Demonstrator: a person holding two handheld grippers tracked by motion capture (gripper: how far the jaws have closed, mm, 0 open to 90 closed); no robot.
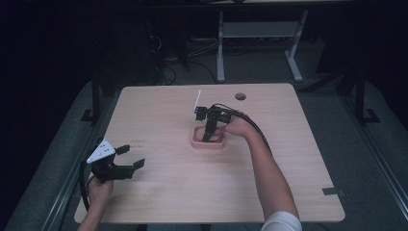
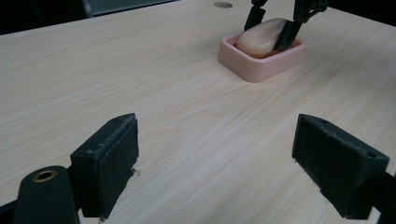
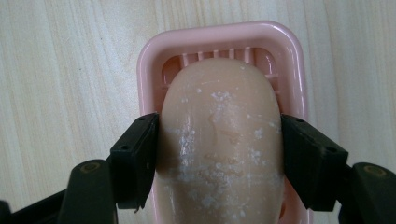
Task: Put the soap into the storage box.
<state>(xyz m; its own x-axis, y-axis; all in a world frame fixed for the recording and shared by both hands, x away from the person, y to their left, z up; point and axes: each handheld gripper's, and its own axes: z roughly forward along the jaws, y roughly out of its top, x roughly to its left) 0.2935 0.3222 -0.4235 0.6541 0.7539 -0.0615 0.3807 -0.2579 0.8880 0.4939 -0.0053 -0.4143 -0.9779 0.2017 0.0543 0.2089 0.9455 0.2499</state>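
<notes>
A pale beige bar of soap [image 3: 219, 140] lies in a pink ribbed soap dish [image 3: 149, 60] at the middle of the wooden table. My right gripper [image 3: 219, 154] points down into the dish, both black pads pressed against the soap's sides. From the left gripper view, the soap [image 2: 259, 37] rests tilted in the dish [image 2: 261, 63], with the right gripper's jaws on either side. The right gripper [image 1: 209, 134] stands over the dish [image 1: 208, 143] in the high view. My left gripper [image 1: 131, 156] hovers low near the table's front left, jaws wide apart [image 2: 219, 168] with nothing between them.
The wooden table [image 1: 159, 183] has a round cable hole [image 1: 240, 96] near its far edge. A grey desk frame [image 1: 260, 43] stands on the floor beyond. Cables trail from both grippers.
</notes>
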